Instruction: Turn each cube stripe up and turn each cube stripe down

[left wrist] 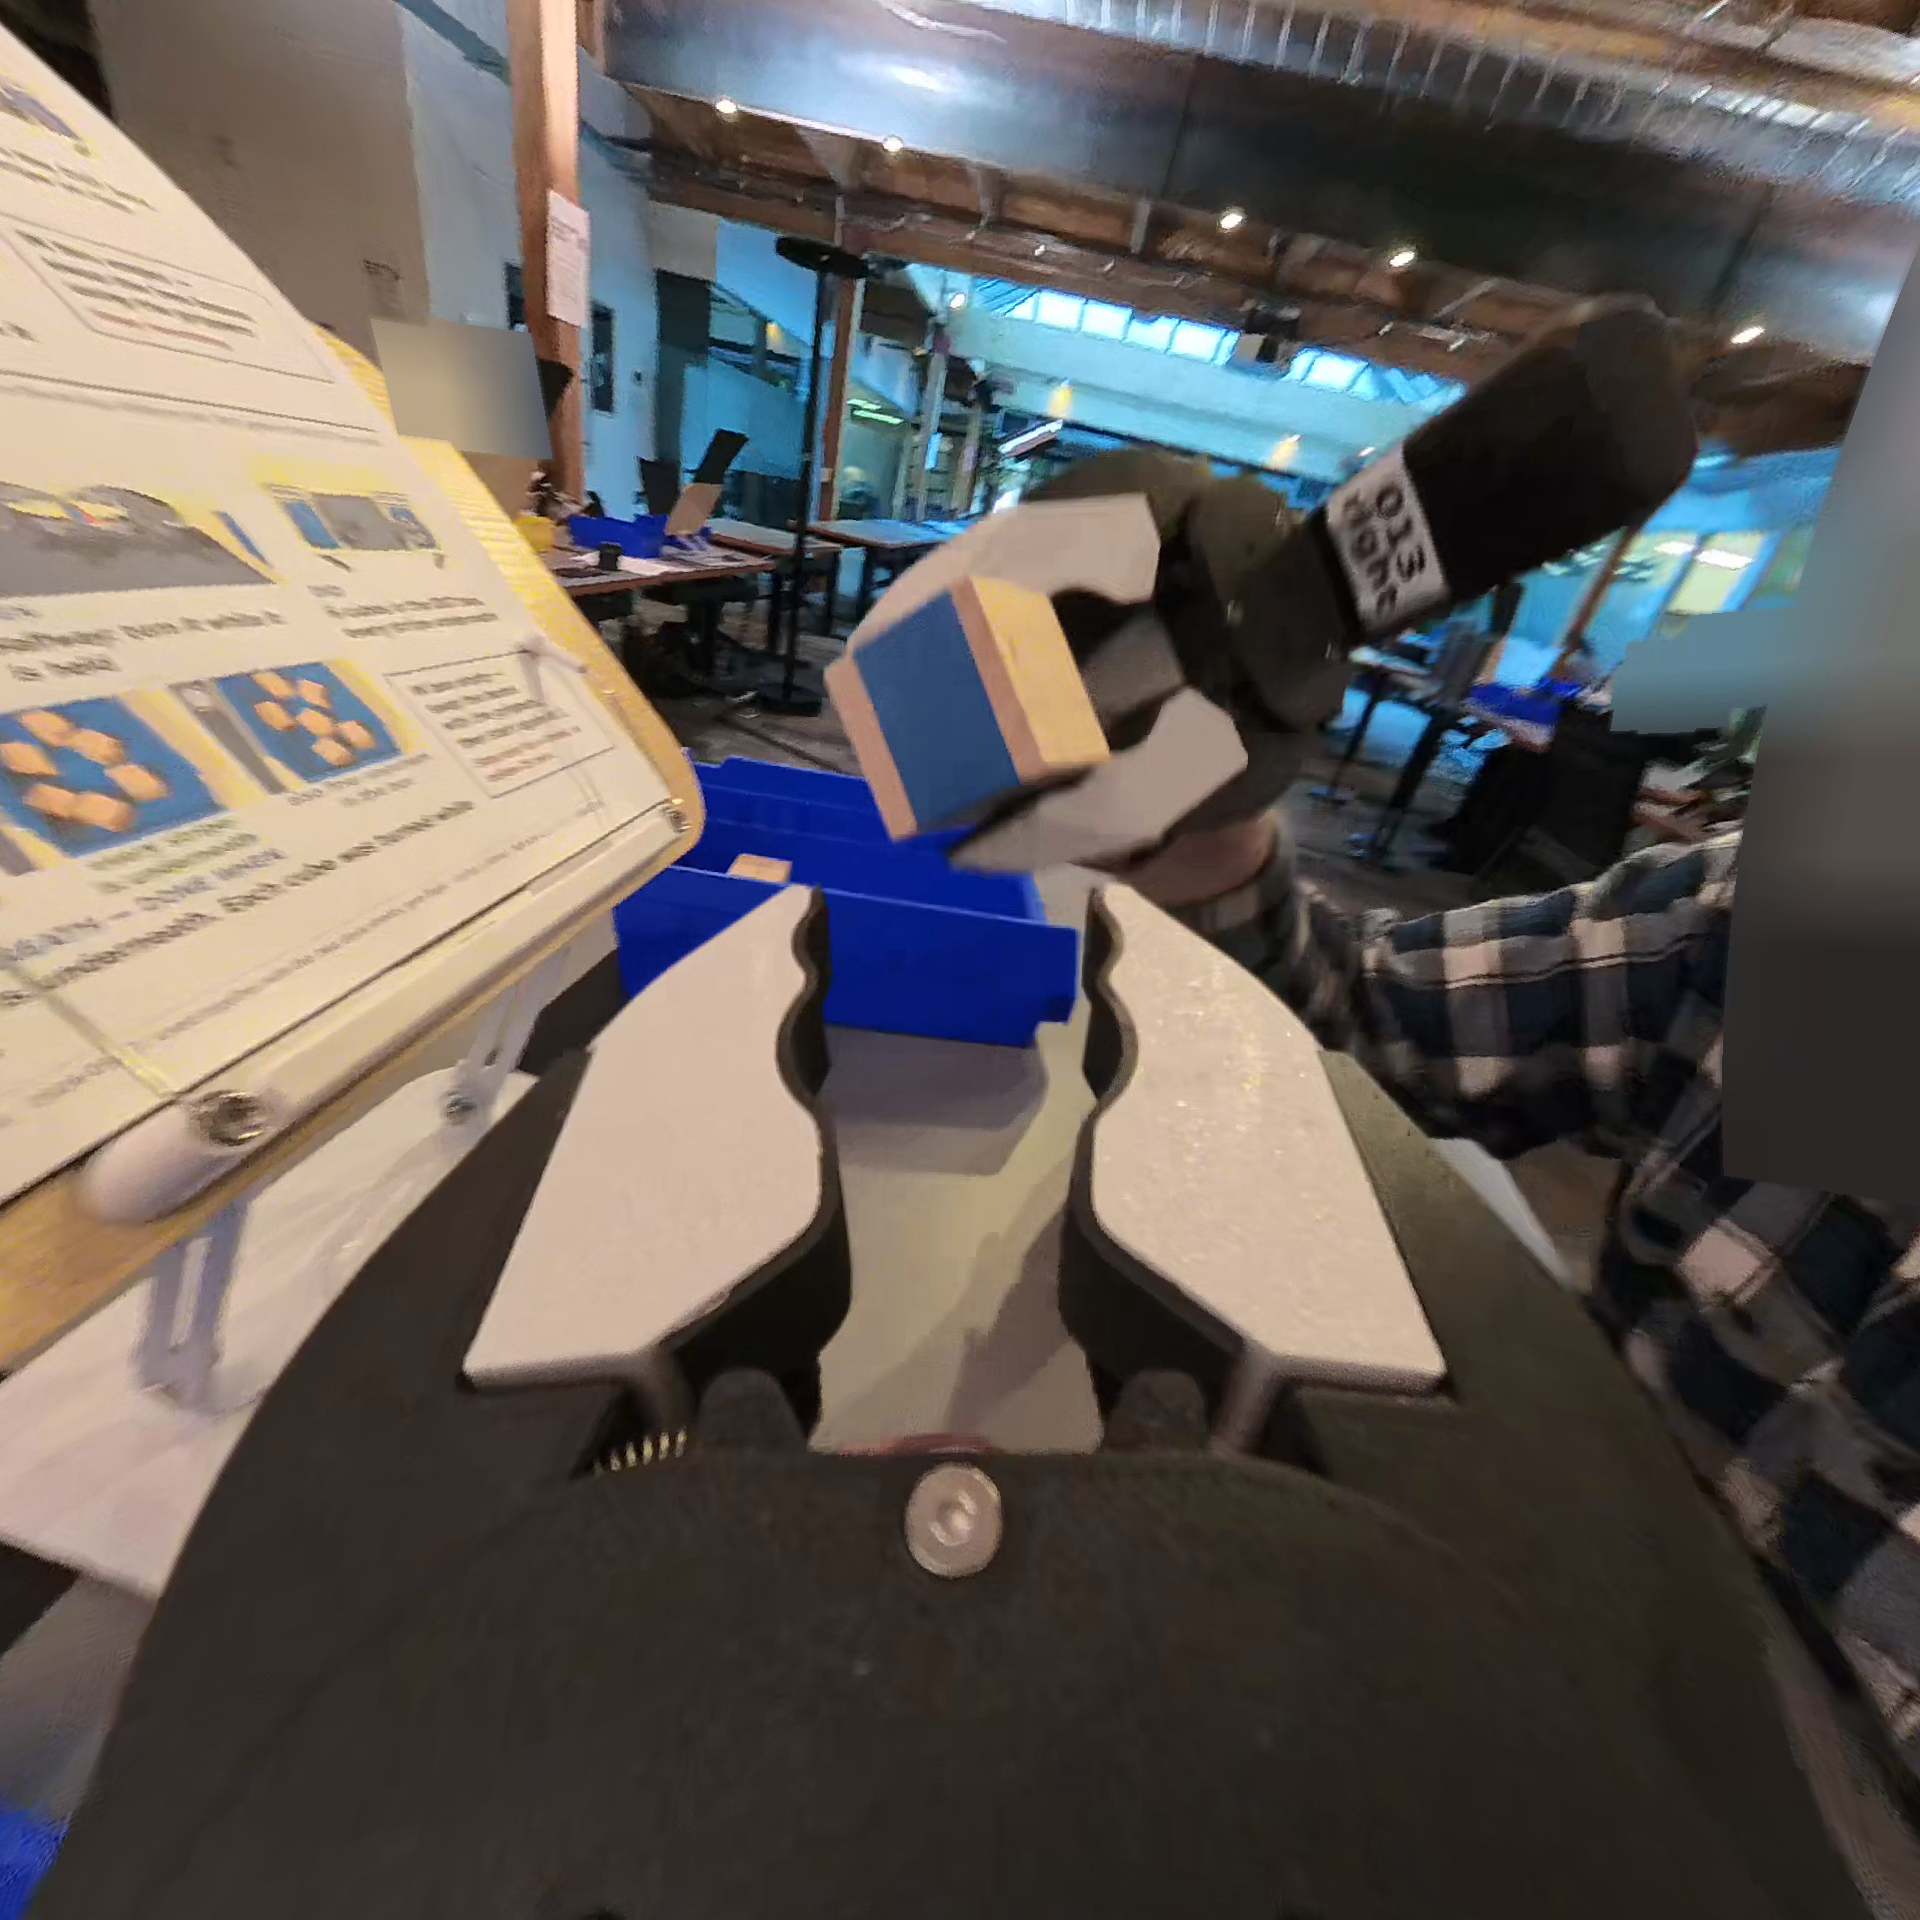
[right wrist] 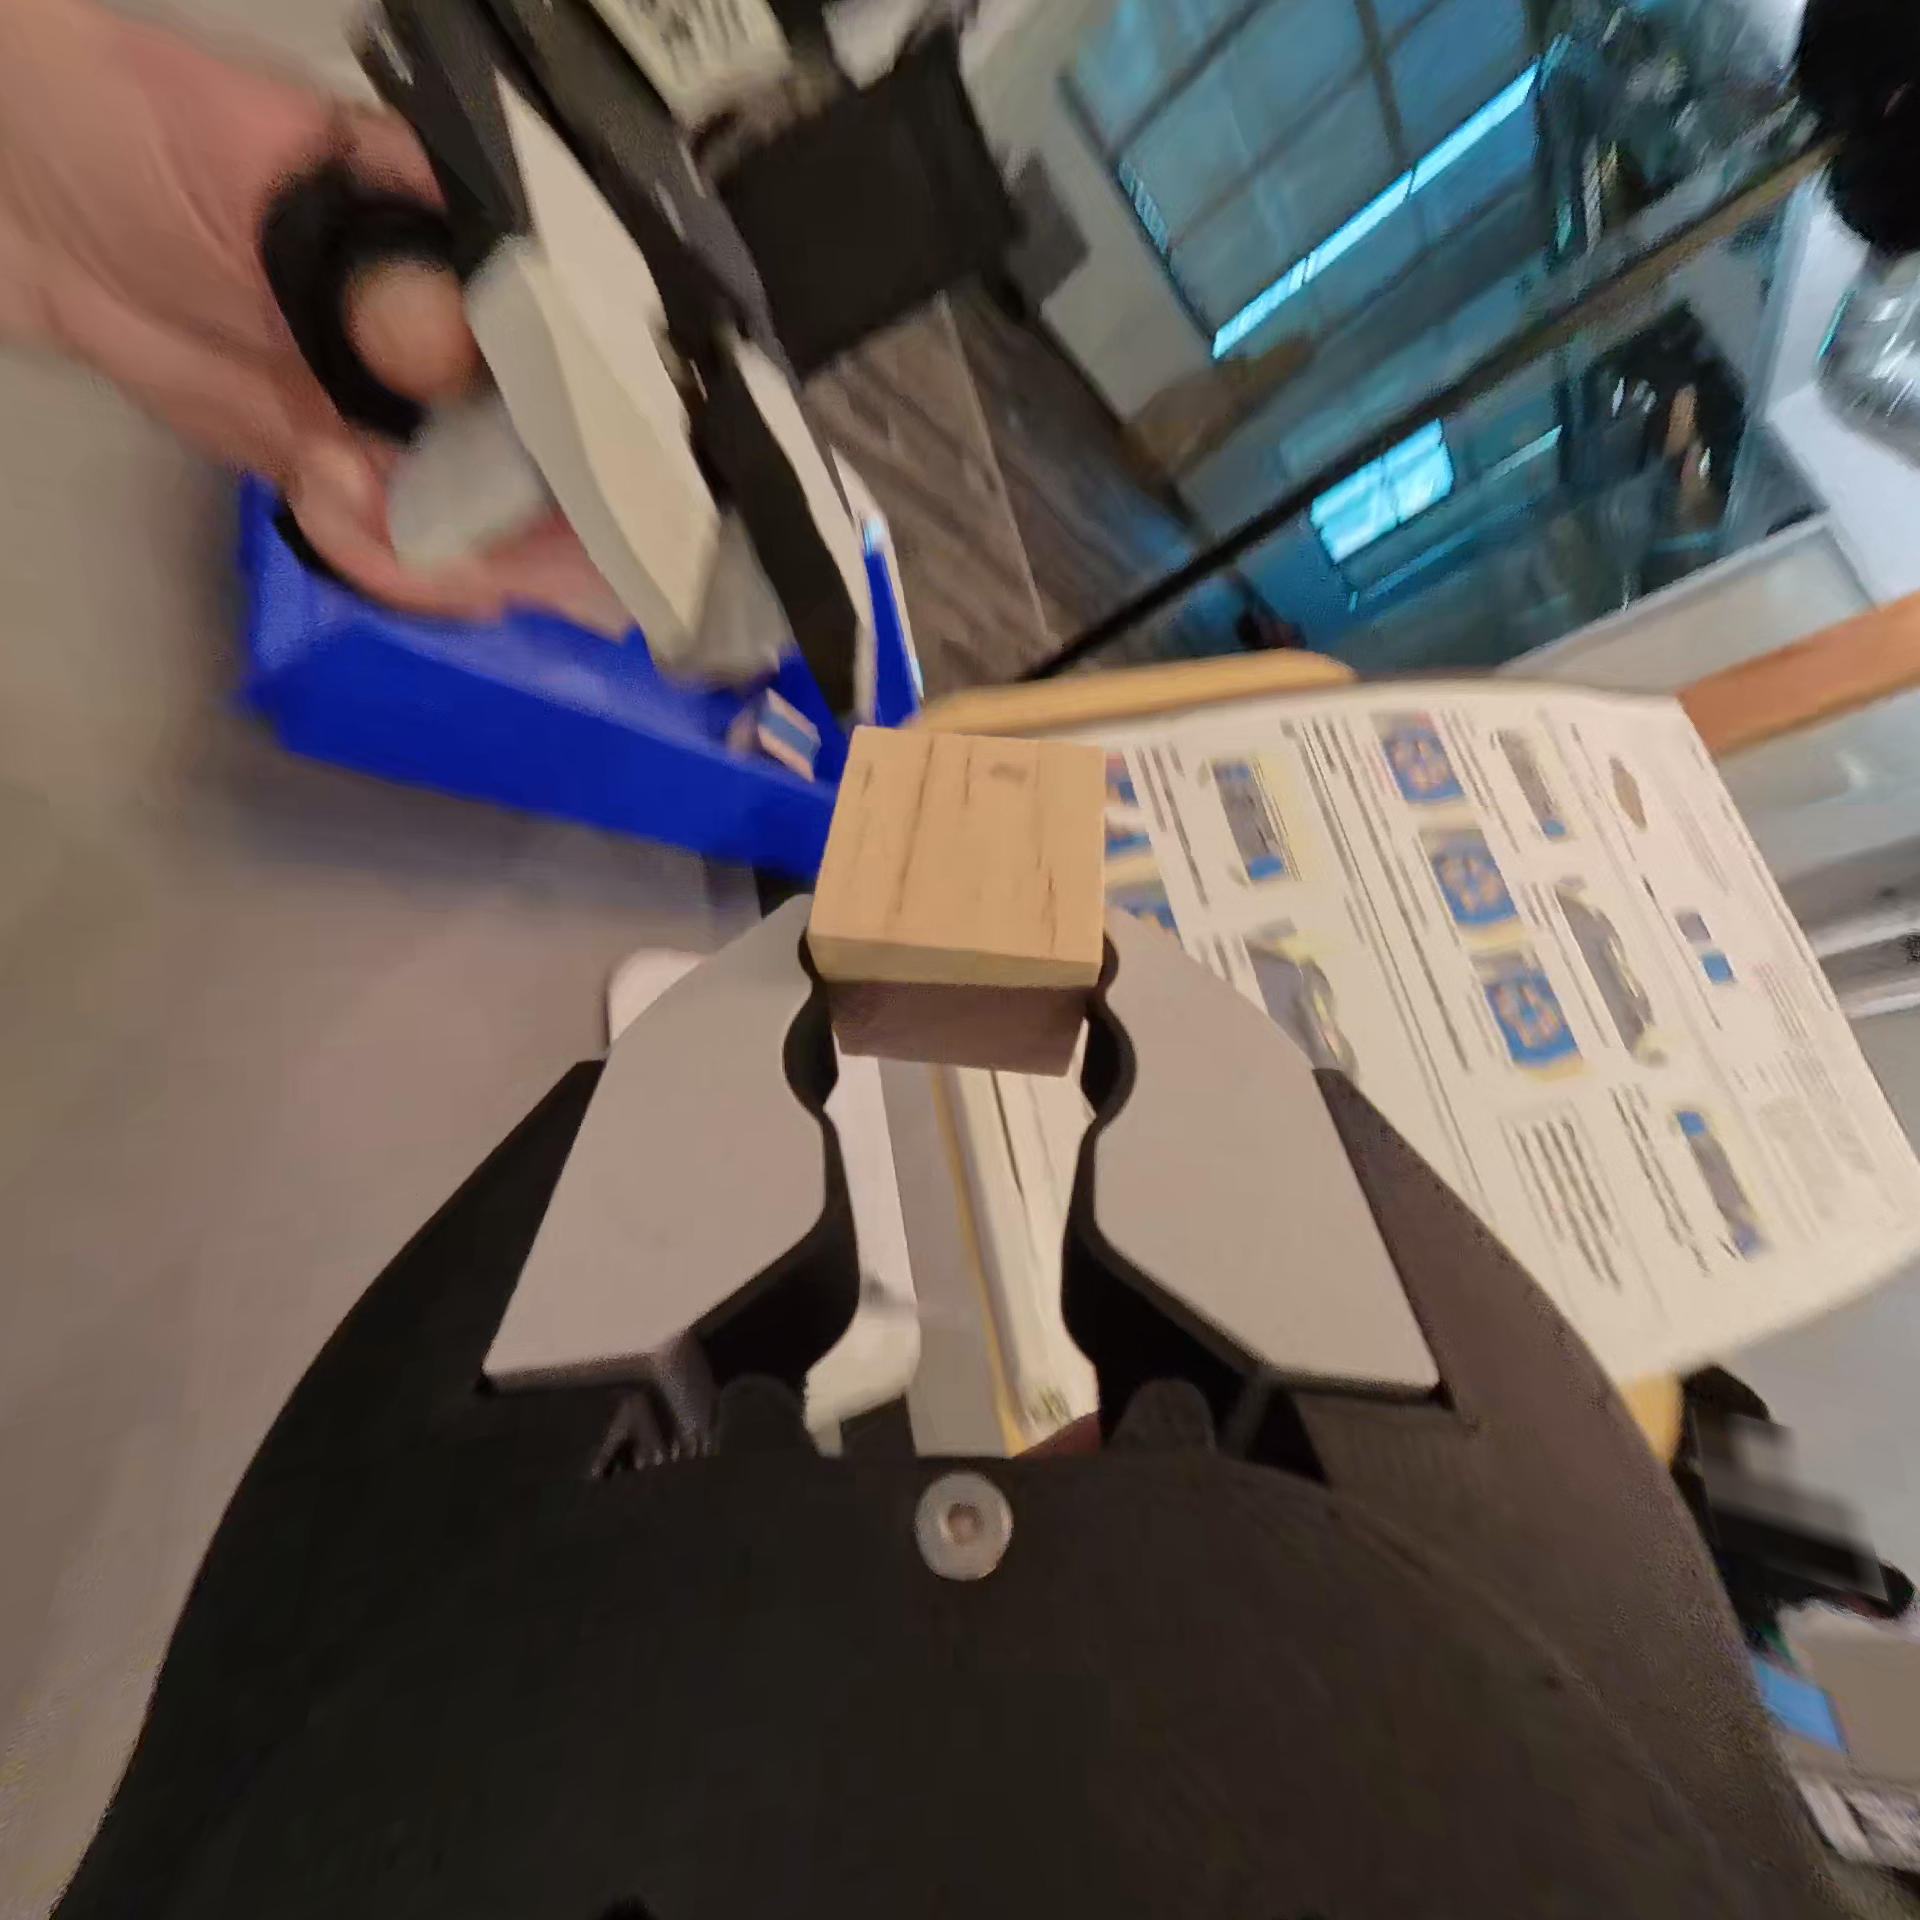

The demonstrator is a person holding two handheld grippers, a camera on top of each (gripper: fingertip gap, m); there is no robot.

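The right claw [right wrist: 961,977] pinches a wooden cube [right wrist: 961,862] by its side faces above the blue bin [left wrist: 914,935], while the left claw [left wrist: 956,935] hangs spread in open air just below it.

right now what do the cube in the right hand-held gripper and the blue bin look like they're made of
Cube: looks like pale unfinished wood, with visible grain streaks; one face carries a matte blue stripe, probably paint or tape. Bin: looks like moulded plastic, uniform saturated blue with a smooth, slightly glossy wall.
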